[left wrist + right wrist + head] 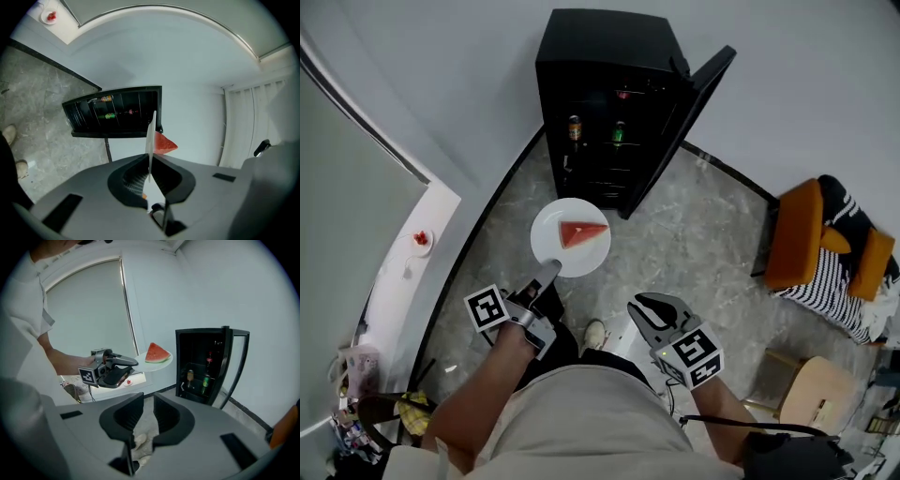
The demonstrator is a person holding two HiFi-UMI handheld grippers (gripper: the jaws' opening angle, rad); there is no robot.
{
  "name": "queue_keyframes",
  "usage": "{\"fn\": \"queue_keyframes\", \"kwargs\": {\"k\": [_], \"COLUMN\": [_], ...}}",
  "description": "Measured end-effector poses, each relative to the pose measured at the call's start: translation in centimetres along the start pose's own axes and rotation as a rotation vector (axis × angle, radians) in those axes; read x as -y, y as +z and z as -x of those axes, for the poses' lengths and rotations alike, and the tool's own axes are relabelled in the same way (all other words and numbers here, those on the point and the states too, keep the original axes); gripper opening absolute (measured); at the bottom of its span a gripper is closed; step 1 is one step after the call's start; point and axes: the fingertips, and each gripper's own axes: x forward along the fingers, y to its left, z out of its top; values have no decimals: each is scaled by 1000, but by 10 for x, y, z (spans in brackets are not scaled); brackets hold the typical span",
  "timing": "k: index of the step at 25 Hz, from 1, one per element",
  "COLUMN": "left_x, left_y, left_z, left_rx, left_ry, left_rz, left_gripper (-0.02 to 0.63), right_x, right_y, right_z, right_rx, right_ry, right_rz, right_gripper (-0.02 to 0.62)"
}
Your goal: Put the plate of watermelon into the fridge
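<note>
A white plate [547, 236] carries a red watermelon wedge [581, 232] and hangs level in the air in front of the black mini fridge [600, 75]. The fridge door [689, 122] stands open to the right. My left gripper [547, 274] is shut on the plate's near rim. In the left gripper view the plate [150, 136] shows edge-on between the jaws, with the watermelon [164, 144] beyond. My right gripper [643, 305] is lower right of the plate, open and empty. Its view shows the plate [161, 362], the left gripper [112, 367] and the fridge [206, 366].
Cans [574, 127] stand on the fridge shelves. An orange chair [806, 234] with striped cloth is at the right, and a wooden stool [817, 380] sits nearer. A white ledge [412, 272] at the left bears a small dish [421, 239]. Grey marble floor lies below.
</note>
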Motion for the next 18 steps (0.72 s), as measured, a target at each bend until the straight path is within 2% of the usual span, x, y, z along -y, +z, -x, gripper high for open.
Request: {"fn": "queue_keyframes", "kwargs": {"k": [5,13,18], "left_x": [-23,-62,-96], "left_y": [49,125,174], "left_z": [-80,-199,-266], "left_rx": [-15,-37,-26], "left_ry": [0,3,28], "left_rz": [6,-13,-3], "left_gripper": [25,25,25], "right_x": [51,144,187], "right_y": [11,51,68], "right_z": [-32,-69,-95], "right_rx": [-28,-29,-41], "right_ry": [-17,-109,-145], "right_rz": [-32,-117,-158], "right_gripper": [63,63,63]}}
